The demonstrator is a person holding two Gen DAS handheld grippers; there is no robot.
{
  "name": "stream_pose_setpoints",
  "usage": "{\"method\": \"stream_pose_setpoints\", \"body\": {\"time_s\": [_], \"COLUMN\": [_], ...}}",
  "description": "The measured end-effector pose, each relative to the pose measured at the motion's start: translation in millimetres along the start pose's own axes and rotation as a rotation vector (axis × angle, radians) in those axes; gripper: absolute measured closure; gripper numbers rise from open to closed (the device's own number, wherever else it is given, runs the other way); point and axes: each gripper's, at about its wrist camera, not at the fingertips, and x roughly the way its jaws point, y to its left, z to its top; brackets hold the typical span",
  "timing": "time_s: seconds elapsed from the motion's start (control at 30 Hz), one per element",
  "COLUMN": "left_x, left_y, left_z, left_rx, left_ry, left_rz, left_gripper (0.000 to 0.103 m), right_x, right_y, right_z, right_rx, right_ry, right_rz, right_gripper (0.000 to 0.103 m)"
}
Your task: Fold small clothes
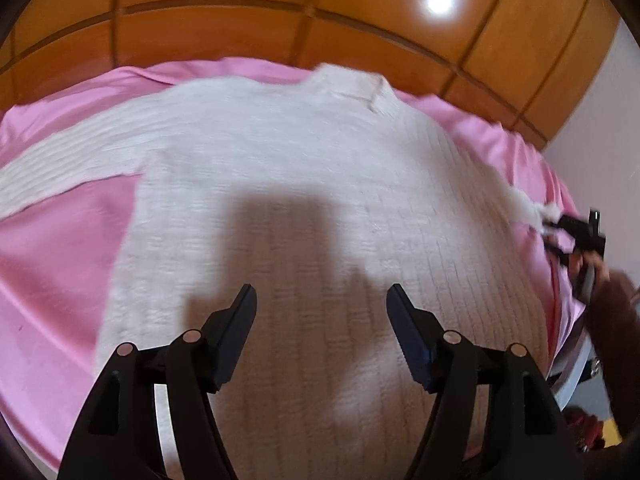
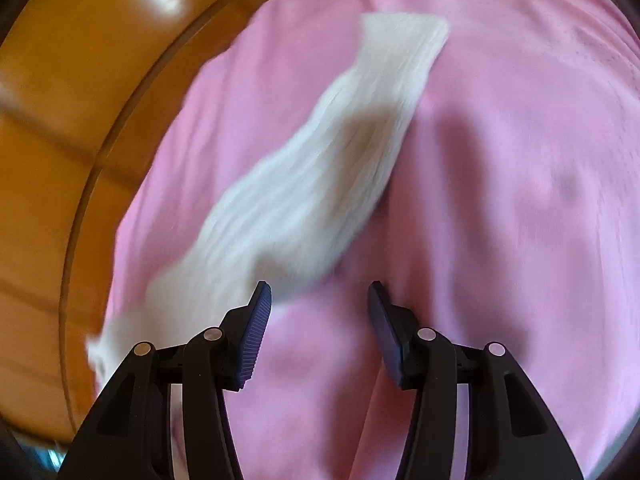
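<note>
A white ribbed knit sweater (image 1: pixel 304 184) lies flat on a pink sheet (image 1: pixel 60 248), collar at the far end, one sleeve stretched to the left. My left gripper (image 1: pixel 322 292) hovers open and empty over the sweater's lower body. In the right wrist view the other white sleeve (image 2: pixel 304 176) lies stretched diagonally across the pink sheet (image 2: pixel 500 200). My right gripper (image 2: pixel 320 292) is open and empty just past the sleeve's near part; its left finger overlaps the sleeve's edge. The right gripper (image 1: pixel 560 232) also shows at the far right of the left wrist view, by the sleeve's fluffy end.
A wooden headboard (image 1: pixel 280 12) with panel grooves rises behind the sheet and shows at the left in the right wrist view (image 2: pixel 60 140). A pale wall (image 1: pixel 600 120) stands at the right. The person's brown-sleeved arm (image 1: pixel 616 320) is at the right edge.
</note>
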Motion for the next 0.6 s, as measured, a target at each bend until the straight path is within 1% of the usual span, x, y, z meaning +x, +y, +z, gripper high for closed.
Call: {"method": "stream_pose_setpoints", "body": {"time_s": [0.1, 0.13, 0.17, 0.2, 0.23, 0.3, 0.37, 0.43, 0.5, 0.6], "left_x": [14, 17, 19, 21, 23, 27, 29, 32, 32, 31], "left_y": [-4, -3, 0, 3, 6, 10, 13, 14, 15, 17], "left_z": [1, 2, 1, 1, 0, 0, 0, 4, 7, 13], "left_rx": [-0.003, -0.014, -0.025, -0.039, -0.052, -0.072, -0.08, -0.089, -0.1, -0.119], "left_ry": [0.038, 0.046, 0.051, 0.053, 0.056, 0.061, 0.061, 0.056, 0.042, 0.023], "left_rz": [0.005, 0.006, 0.007, 0.013, 0.015, 0.001, -0.011, -0.022, -0.039, -0.057], "left_gripper": [0.036, 0.036, 0.036, 0.036, 0.036, 0.036, 0.036, 0.036, 0.036, 0.036], "right_x": [11, 17, 24, 28, 27, 17, -3, -18, -32, -45], "right_y": [-1, 1, 4, 8, 7, 18, 35, 71, 121, 177], "right_z": [27, 38, 37, 44, 52, 57, 60, 55, 39, 8], "right_rx": [0.023, 0.027, 0.028, 0.021, 0.011, -0.015, -0.087, -0.195, -0.327, -0.469], "right_ry": [-0.042, -0.055, -0.062, -0.066, -0.069, -0.097, -0.141, -0.165, -0.182, -0.172], "right_rz": [-0.029, -0.07, -0.092, -0.124, -0.133, -0.114, -0.06, -0.009, 0.058, 0.139], "right_gripper": [0.054, 0.065, 0.073, 0.09, 0.096, 0.096, 0.096, 0.096, 0.096, 0.096]}}
